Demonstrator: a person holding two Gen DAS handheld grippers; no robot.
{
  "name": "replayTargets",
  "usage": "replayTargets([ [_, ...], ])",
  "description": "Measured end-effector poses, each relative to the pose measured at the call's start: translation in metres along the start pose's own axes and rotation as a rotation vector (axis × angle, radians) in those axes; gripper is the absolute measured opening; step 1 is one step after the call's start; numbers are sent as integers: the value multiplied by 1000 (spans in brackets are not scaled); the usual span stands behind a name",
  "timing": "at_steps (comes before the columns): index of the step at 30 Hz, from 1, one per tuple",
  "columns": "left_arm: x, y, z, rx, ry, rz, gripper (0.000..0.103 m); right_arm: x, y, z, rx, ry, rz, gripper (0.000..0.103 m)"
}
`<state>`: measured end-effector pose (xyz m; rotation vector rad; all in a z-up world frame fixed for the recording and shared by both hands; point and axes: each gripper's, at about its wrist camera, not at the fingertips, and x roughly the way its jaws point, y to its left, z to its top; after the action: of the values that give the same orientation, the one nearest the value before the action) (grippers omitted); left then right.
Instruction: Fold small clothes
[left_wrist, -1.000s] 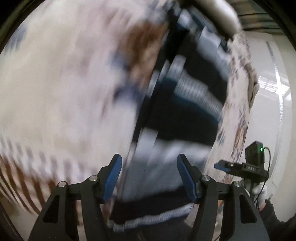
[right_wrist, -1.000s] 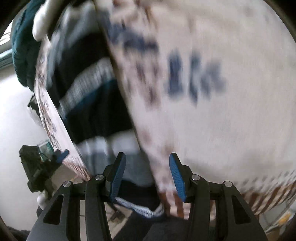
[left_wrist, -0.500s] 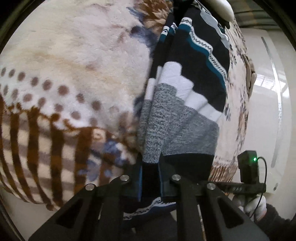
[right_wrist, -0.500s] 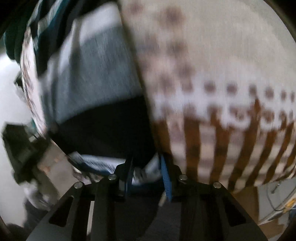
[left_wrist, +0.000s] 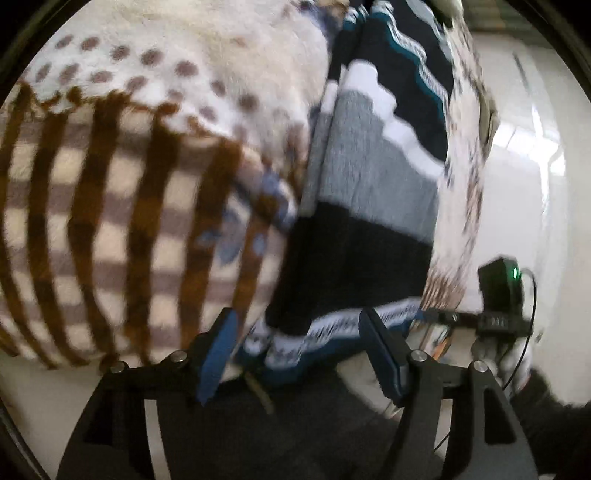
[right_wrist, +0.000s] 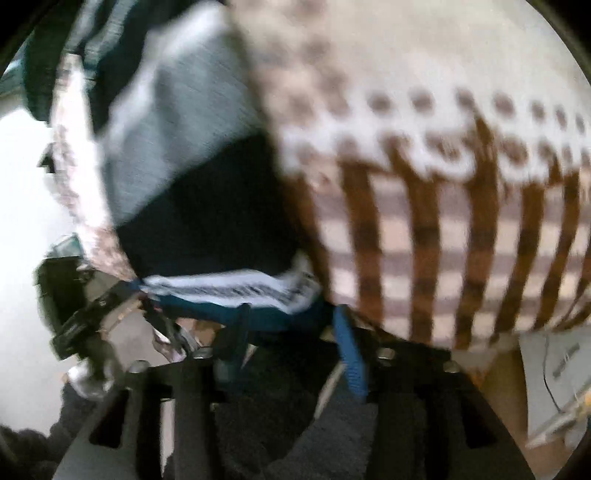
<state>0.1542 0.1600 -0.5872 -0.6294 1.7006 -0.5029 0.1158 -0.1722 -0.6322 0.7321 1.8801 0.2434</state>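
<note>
No writing can be read in either blurred view. One knitted garment (left_wrist: 373, 206), banded navy, grey, white and teal, lies on one fleece blanket (left_wrist: 122, 206) with brown stripes and dots. The left tool (left_wrist: 299, 354) gapes wide with the garment's hem at twelve o'clock between its fingers, ungripped. The right tool (right_wrist: 291, 343) also stands open just below the hem.

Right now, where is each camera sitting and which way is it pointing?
Left wrist: on the left hand-held gripper, facing the striped knit garment on a patterned blanket; jaws open, other gripper at right.
Right wrist: on the right hand-held gripper, facing the garment's hem; jaws apart, other gripper at left.
Shared: garment, blanket.
</note>
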Motion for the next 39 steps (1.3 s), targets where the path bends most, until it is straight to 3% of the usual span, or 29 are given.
replayTargets([
  [1,7,1,5,-5,1,-23,67,2,-2,4,-14,-4,-3,74],
  [5,40,-9,17,50,34,22,68,34,-12,16,-26,3,-7,74],
  [9,48,-15,16,79,25,67,69,37,-16,8,-8,-38,33,75],
  [11,46,-19,14,66,30,57,68,32,-14,5,23,-48,86,67],
  [12,47,-24,11,68,29,53,67,31,-14,1,30,-43,100,48],
  [13,45,-27,8,74,23,43,48,28,-18,-4,35,-48,97,37],
  [14,43,-28,6,67,27,49,15,27,-18,-9,46,-58,106,33],
  [15,45,-29,5,54,32,38,12,28,-14,-14,62,-64,119,21],
  [16,41,-26,4,19,30,4,12,27,-12,-21,81,-70,137,15],
  [21,14,-32,1,-101,11,-119,10,-7,-6,-36,148,-116,228,11],
  [27,-50,-71,14,-62,-79,-167,10,-76,25,-37,130,-207,313,9],
  [33,-87,-119,88,-25,-203,-265,10,-154,63,18,83,-338,326,9],
  [39,-94,-159,198,-15,-320,-311,10,-223,98,137,45,-455,340,9],
])
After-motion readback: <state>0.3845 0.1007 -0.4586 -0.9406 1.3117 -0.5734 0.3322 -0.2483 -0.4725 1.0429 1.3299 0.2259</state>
